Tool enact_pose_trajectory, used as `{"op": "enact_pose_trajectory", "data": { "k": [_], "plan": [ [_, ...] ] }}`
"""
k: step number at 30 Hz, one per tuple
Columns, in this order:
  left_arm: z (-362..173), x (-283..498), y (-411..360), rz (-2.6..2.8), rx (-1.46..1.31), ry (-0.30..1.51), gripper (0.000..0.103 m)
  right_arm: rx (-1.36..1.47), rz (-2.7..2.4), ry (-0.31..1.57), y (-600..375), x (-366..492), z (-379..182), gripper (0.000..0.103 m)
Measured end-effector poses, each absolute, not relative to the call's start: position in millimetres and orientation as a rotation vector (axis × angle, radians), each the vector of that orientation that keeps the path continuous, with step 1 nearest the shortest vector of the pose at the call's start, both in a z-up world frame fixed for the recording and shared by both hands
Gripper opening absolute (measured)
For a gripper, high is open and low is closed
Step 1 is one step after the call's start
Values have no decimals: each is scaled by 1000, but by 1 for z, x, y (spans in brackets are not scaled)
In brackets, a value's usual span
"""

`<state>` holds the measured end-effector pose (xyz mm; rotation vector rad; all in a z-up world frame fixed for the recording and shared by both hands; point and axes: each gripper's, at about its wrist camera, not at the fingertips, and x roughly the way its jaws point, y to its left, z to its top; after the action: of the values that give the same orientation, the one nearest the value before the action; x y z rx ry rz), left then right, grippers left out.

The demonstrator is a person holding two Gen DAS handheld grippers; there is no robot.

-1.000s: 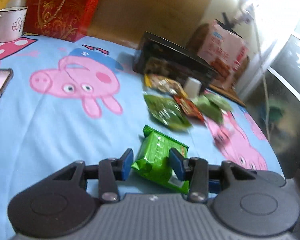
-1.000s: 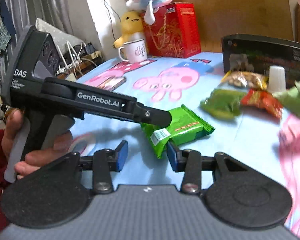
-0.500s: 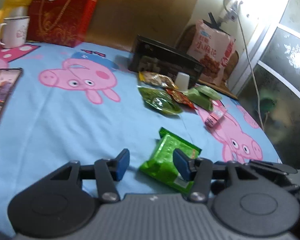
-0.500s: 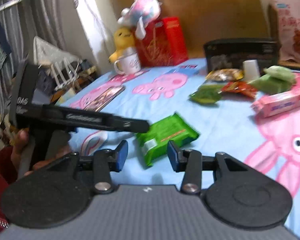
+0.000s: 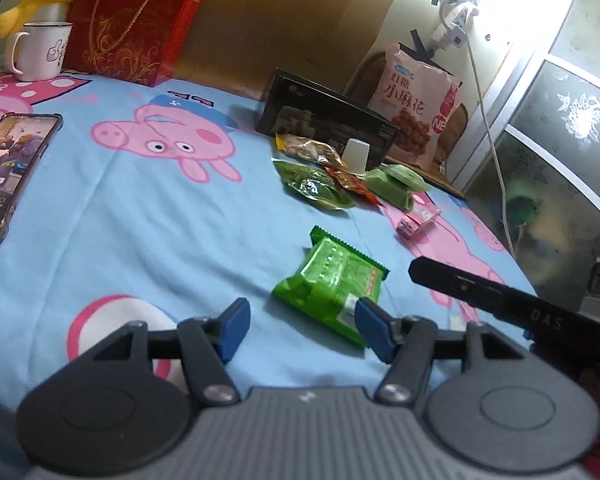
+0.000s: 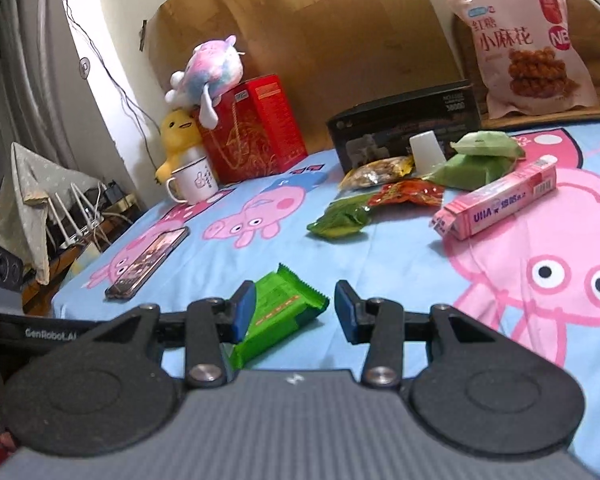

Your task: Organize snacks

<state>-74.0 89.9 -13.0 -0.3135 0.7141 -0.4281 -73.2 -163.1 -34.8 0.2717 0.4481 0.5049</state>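
A green snack pack (image 5: 328,284) lies flat on the blue cartoon bedsheet (image 5: 160,216). My left gripper (image 5: 302,320) sits just behind it. Its jaws are opening, and the pack's near corner lies between them with no pad pressing on it. In the right wrist view the same pack (image 6: 284,312) rests on the sheet under my right gripper (image 6: 296,308), whose blue pads stand apart and grip nothing. Further back lie a dark green pouch (image 6: 340,216), a red pouch (image 6: 408,192), pale green packs (image 6: 480,160), a nut pouch (image 6: 376,172) and a pink box (image 6: 500,204).
A black box (image 6: 404,120) and a small white cup (image 6: 426,150) stand behind the pile, with a big pink snack bag (image 6: 532,40) beyond. A phone (image 6: 148,264), a mug (image 6: 192,180), a red gift box (image 6: 252,132) and plush toys sit to the left.
The left jaws have spread off the green pack, which now lies free on the sheet. Both grippers have drawn back, and the right view has swung towards the pile.
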Motion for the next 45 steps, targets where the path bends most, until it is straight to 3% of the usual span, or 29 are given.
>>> {"op": "enact_pose_trajectory", "data": {
  "k": [6,15,21,26,32,45],
  "plan": [
    [-16,-71,95,-459,-368,723,58,311,504,348,-171,-77,-35,47],
    [-20,-73,94,-499,-380,746,57,302,588,422,-169,-60,-33,44],
    [-21,-73,98,-529,-425,757,57,337,637,508,-169,-34,-36,25],
    [-25,-69,96,-560,-454,783,56,327,664,567,-166,-23,-39,24],
    [-29,-64,91,-573,-464,800,41,342,737,640,-165,-27,-46,9],
    [-28,-59,71,-669,-409,828,37,204,749,572,-171,-86,-37,10]
  ]
}}
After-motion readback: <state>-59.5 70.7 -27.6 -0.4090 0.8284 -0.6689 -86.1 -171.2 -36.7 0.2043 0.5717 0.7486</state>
